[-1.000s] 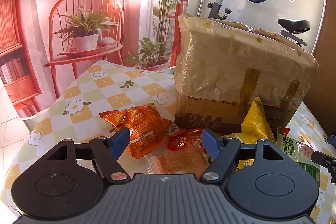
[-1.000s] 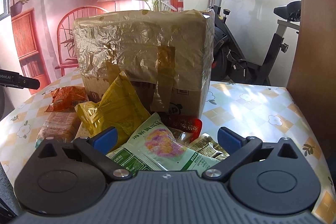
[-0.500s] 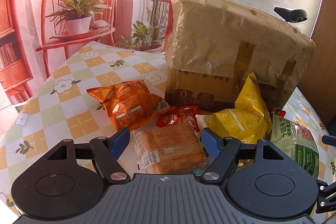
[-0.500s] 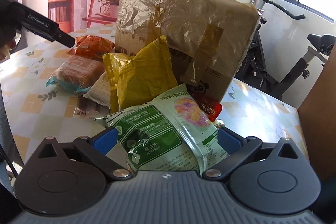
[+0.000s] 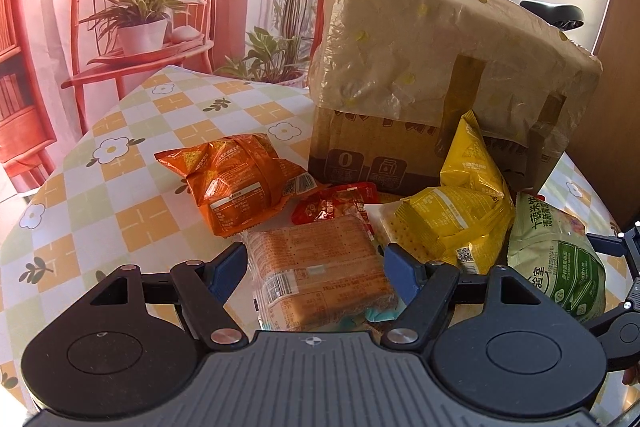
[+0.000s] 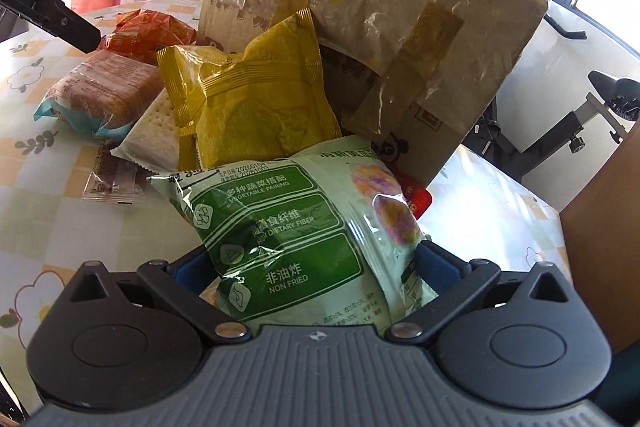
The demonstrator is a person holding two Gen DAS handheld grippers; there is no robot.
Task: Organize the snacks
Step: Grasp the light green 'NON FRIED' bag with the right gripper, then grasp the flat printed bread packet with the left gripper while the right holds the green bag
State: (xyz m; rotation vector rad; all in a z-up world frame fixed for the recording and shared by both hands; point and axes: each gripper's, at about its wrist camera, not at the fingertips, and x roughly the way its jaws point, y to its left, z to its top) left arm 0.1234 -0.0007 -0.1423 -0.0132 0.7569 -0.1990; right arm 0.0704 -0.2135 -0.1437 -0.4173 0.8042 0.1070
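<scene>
My left gripper (image 5: 314, 269) hangs low over the bench (image 5: 132, 223), its jaws standing apart on either side of a clear-wrapped biscuit pack (image 5: 320, 267); the blue pads sit just beside the pack's long edges with slivers of gap, so nothing is clamped. That pack lies flat, its long axis running from 6 o'clock at my palm toward 12. At 11 o'clock from it lies an orange chip bag (image 5: 236, 183), its length slanting from 10 toward 4. A small red packet (image 5: 334, 203) sits at 12 o'clock, touching the biscuit pack's far end. At 2 o'clock two yellow bags (image 5: 460, 215) lean against the taped cardboard box (image 5: 420, 75), one standing with its tip pointing to 12.

My right gripper (image 6: 316, 267) has its jaws spread around a green vegetable-crisp bag (image 6: 288, 235). The bag fills the space between them and hides both pads, so I cannot tell whether they press on it. Its long axis runs from 6 o'clock up to 12, tilted slightly toward 11, the printed face upward. Beyond it at 12 o'clock stand the yellow bags, with a white cracker pack (image 6: 154, 131) at 10 o'clock.
</scene>
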